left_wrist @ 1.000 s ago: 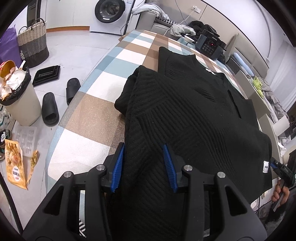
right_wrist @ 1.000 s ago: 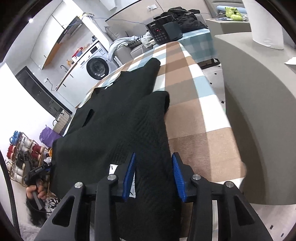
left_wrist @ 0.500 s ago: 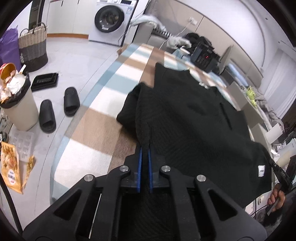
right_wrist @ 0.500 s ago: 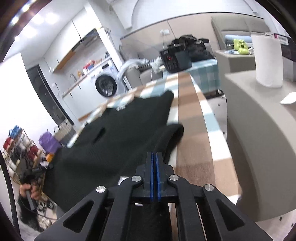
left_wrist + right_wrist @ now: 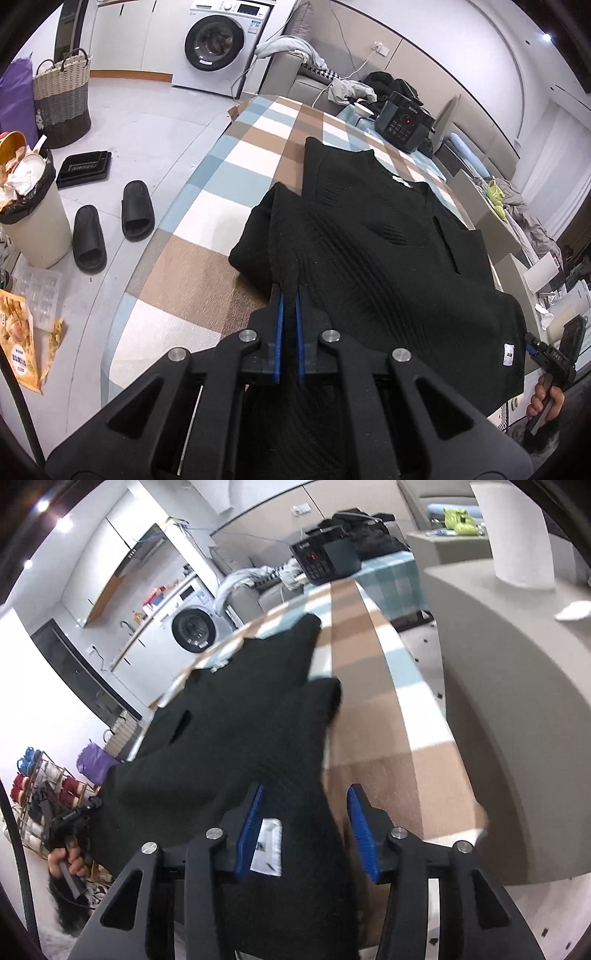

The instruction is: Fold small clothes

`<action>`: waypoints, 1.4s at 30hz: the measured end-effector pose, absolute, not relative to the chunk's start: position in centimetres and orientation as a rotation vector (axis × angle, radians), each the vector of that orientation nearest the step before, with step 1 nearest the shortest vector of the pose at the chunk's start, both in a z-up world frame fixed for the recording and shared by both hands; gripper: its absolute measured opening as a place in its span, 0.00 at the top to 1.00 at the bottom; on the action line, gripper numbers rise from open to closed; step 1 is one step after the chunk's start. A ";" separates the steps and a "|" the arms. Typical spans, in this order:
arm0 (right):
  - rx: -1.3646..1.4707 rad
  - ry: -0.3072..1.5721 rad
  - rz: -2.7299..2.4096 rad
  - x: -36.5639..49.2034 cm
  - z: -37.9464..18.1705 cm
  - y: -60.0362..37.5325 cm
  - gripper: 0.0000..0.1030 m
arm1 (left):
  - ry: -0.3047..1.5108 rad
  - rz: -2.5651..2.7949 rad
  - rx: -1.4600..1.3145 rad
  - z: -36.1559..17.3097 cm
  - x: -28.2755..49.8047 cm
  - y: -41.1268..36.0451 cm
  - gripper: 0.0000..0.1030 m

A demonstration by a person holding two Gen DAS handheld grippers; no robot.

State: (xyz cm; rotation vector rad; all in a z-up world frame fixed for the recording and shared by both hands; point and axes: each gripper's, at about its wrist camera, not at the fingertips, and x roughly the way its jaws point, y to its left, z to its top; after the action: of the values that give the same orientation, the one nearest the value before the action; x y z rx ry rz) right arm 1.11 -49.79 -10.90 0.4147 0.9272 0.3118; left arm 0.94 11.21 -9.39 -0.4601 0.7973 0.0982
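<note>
The black knit sweater (image 5: 376, 236) lies spread on the checked table (image 5: 207, 266), its long axis running straight away from both tools: hem at the near edge, collar toward the far end where a dark cooker (image 5: 404, 125) stands. A sleeve is already folded in along each long side of the body.

The left gripper (image 5: 289, 306) has its blue pads drawn close, pinching a ridge of the knit at the hem on the left side, with fabric rising between them. The right gripper (image 5: 304, 812) stands wide; the sweater's right hem corner and a white care label (image 5: 267, 845) lie in the gap, nearer the left pad, and nothing shows the pads pressing on the cloth.

So the two tools sit at the two near corners of the hem, side by side across the short axis, and the garment stretches forward from both. By my judgement the coming fold goes along that long axis, hem carried toward the collar, and it depends on both corners rising together. The left side is ready; the right must shut on its corner first, or the hem will lift askew and drag the folded right sleeve (image 5: 314, 709) open
</note>
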 end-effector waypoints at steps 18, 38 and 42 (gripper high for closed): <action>0.172 0.781 0.409 -0.1 -7.2 -46.9 0.95 | 0.745 0.080 -0.488 -8.5 0.5 10.9 0.97; 0.222 0.854 0.486 -1.0 -7.2 -45.4 0.64 | 0.759 0.090 -0.479 -8.6 0.6 11.2 0.97; 0.169 0.920 0.454 -0.3 -9.0 -44.8 0.89 | 0.764 0.085 -0.472 -8.7 0.6 11.0 0.97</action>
State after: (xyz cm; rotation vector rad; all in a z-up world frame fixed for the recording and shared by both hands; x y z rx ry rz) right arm -0.26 -44.79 -8.97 0.1693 0.9200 0.4542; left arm 0.59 10.99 -8.73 -0.4723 0.7636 0.0851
